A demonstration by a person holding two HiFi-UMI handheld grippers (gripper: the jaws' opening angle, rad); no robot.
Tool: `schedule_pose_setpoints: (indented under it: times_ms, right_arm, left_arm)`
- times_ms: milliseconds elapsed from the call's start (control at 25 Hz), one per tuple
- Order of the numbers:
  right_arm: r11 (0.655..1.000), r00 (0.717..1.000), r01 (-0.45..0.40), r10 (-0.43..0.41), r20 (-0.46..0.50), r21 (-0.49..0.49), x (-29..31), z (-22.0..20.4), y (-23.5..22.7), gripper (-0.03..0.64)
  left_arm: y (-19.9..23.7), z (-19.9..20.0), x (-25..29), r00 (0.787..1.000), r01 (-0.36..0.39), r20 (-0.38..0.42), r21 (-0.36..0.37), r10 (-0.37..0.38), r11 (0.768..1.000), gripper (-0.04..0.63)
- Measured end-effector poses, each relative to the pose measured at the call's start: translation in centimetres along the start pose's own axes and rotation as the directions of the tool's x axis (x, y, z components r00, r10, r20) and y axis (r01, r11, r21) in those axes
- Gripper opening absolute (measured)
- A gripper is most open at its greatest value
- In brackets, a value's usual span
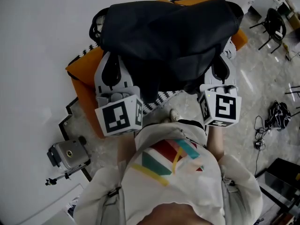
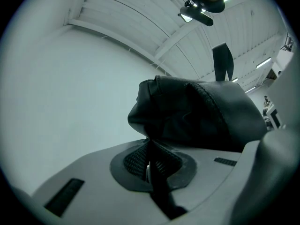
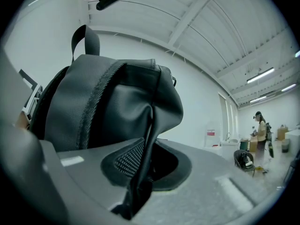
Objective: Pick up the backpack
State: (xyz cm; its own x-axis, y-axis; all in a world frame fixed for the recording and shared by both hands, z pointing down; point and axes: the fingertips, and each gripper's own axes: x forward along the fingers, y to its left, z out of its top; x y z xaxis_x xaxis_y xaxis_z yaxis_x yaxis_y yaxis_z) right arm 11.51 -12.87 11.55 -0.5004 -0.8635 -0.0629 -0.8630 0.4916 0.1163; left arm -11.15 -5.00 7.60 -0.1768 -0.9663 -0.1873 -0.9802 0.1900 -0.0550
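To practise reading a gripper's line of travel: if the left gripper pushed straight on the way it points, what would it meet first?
The black backpack: the left gripper is shut on a fold of it, and its bulk looks to sit directly ahead of the jaws.

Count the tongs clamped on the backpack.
2. Left tongs pinch the backpack fabric on its left side in the head view; right tongs pinch it on the right. No others visible.
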Motion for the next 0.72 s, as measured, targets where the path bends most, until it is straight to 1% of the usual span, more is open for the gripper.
schedule_pose_setpoints:
  times_ms: [280,720]
  right_arm:
    - [1.000,1.000,-0.003,0.003,0.007,-0.006,-0.3,0.1,-0.3,0.041]
    - [1.000,1.000,-0.021,0.022,0.011,-0.011,0.8,0.3,0.0,0.041]
  left_arm:
    - [-0.5,0.0,-0.3,1.000,-0.007,0.007,0.010,0.007,1.000,0.020]
    - [0.0,-0.2,0.3,1.000,-0.022,0.006,0.011,0.021,1.000,0.020]
